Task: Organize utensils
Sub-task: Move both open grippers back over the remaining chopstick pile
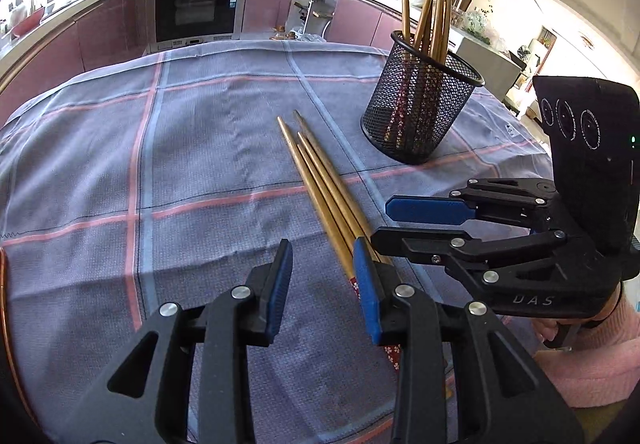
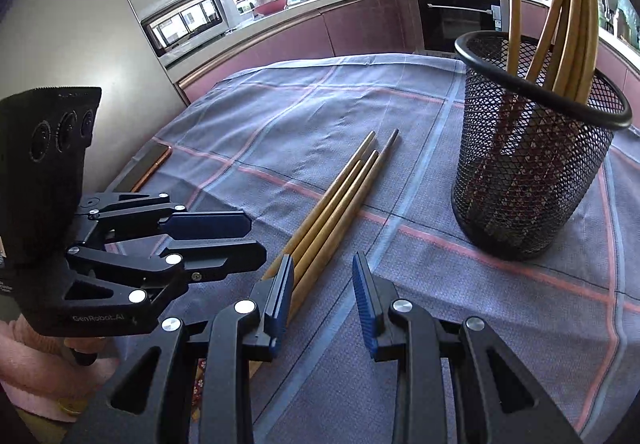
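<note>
Several golden chopsticks [image 1: 320, 180] lie side by side on the checked cloth, tips pointing away; they also show in the right wrist view [image 2: 340, 204]. A black mesh cup [image 1: 420, 104] holds several more chopsticks upright; in the right wrist view the cup [image 2: 532, 164] stands right of the loose ones. My left gripper [image 1: 322, 284] is open and empty, its right pad beside the chopstick handles. My right gripper [image 2: 324, 296] is open and empty, just right of the handles. Each gripper shows in the other's view, the right gripper [image 1: 400, 224] and the left gripper [image 2: 248, 240].
The table is covered by a blue-grey cloth with pink stripes [image 1: 180, 164]. A thin copper-edged flat object [image 2: 152, 164] lies at the table's left edge. Kitchen counters and an oven [image 1: 196, 4] stand beyond the table.
</note>
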